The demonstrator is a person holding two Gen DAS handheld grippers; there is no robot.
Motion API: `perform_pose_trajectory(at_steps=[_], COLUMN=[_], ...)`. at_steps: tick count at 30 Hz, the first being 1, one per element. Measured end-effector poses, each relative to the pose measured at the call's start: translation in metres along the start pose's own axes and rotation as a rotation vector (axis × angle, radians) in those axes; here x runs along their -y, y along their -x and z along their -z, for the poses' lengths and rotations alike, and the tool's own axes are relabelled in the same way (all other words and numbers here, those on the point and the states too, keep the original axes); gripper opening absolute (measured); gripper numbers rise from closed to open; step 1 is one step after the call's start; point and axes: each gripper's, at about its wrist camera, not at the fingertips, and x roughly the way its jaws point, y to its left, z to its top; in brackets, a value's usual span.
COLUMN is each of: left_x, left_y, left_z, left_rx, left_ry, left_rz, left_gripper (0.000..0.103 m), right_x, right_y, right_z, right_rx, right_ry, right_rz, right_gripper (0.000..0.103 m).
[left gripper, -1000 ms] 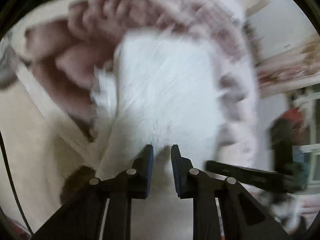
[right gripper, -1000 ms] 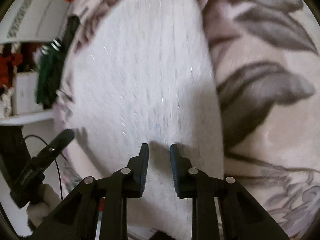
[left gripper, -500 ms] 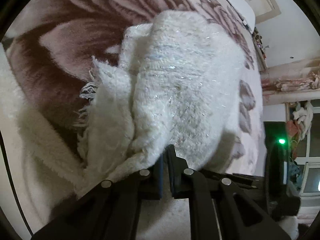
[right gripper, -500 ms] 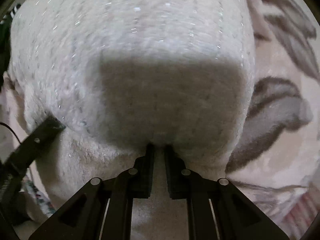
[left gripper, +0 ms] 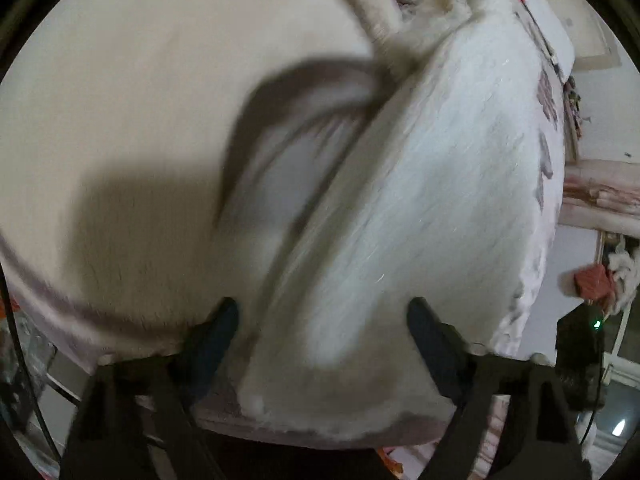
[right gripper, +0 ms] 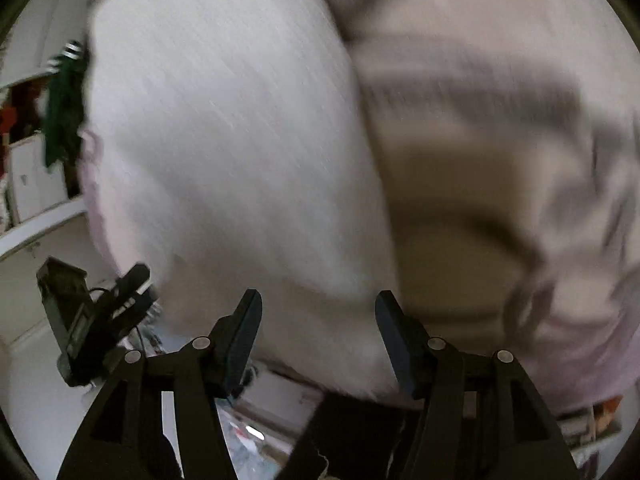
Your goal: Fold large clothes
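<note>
bed (left gripper: 120, 128): carries all | white sweater (left gripper: 420, 200): lies along its near edge, long axis running away from me, nearest end between both my tongs | left tongs (left gripper: 322, 320): spread, empty | right tongs (right gripper: 318, 314): spread, empty, equally near

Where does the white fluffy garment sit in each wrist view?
Left wrist: white fluffy garment fills centre-right, running from the top down between the open left tool.
Right wrist: it fills centre-left, above the open right tool.
Shared landmark: the floral blanket under it.
</note>
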Motion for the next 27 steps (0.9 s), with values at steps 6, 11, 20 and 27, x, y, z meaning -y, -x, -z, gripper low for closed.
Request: perform_pose_trajectory(at_steps=[6, 11, 20, 27], left_x=[0.012, 0.014, -0.032, -0.036], left_y=[0.031, 0.045, -0.012, 0.012], left_z=[0.031, 0.056, 0.039, 0.035], left_rx=[0.15, 0.139, 0.025, -0.004], left_ry=[-0.031, -0.064, 0.043, -0.011], left_rz=[0.019, 0.04, 0.057, 0.168], left_gripper=[0.019, 0.019, 0.024, 0.062], right_x=[0.009, 0.001, -0.007, 0.035], right_y=[-0.014, 0.002, -0.023, -0.011], right_z=[0.026, 0.039, -0.006, -0.014], right_rx=[0.101, 0.141, 0.037, 0.035], right_ry=[-0.011, 0.009, 0.024, -0.018], right_rz=[0.023, 0.029, 0.015, -0.18], right_gripper=[0.025, 0.018, 0.028, 0.06])
